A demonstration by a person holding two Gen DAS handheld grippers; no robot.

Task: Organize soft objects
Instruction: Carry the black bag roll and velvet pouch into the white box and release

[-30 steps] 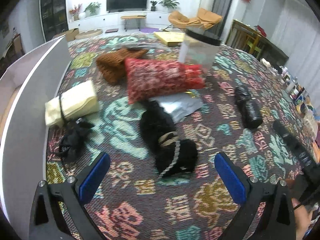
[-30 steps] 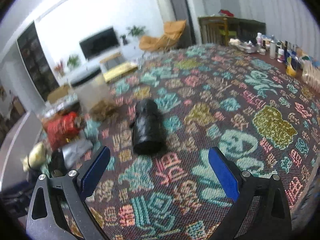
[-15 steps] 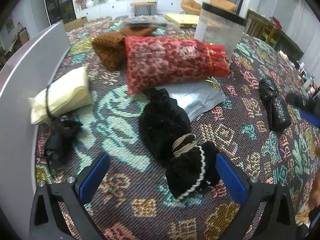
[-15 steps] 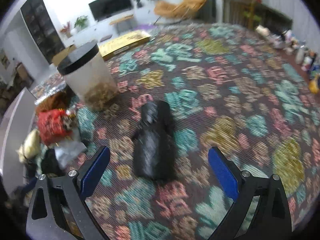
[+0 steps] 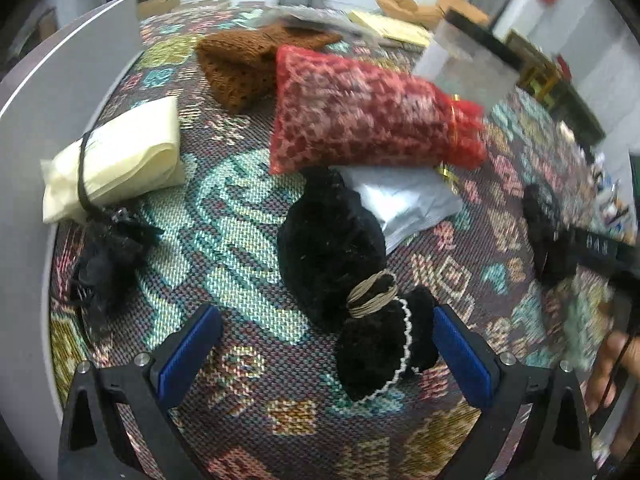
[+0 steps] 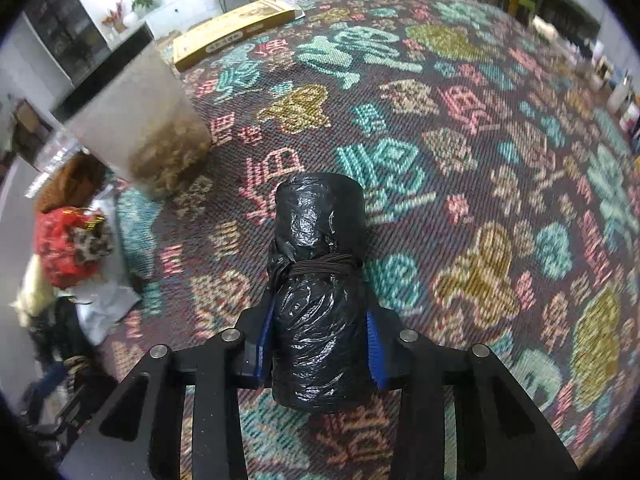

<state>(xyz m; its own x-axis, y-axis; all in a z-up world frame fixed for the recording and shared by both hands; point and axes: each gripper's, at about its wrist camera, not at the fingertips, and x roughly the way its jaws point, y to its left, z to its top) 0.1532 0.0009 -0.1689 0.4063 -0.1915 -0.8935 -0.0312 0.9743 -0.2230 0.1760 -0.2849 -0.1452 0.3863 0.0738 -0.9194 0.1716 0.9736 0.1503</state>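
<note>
Black plastic roll (image 6: 320,292) lay mid-cloth; my right gripper (image 6: 320,340) was closing, pads against its near end; soft, slippery, I judged; left gripper (image 5: 328,356) gaped beside the black pouch (image 5: 384,344).

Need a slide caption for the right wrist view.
Right hand-held gripper closing on black plastic-wrapped roll on patterned cloth.

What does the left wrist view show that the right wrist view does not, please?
Left wrist only: the open left gripper over a black fuzzy pouch, and a brown knit seen clearly. Right wrist only: the right gripper, jaws closing, pads against a black plastic roll, and a yellow box. Both: the red mesh bag, the cream bundle and the patterned cloth.
</note>
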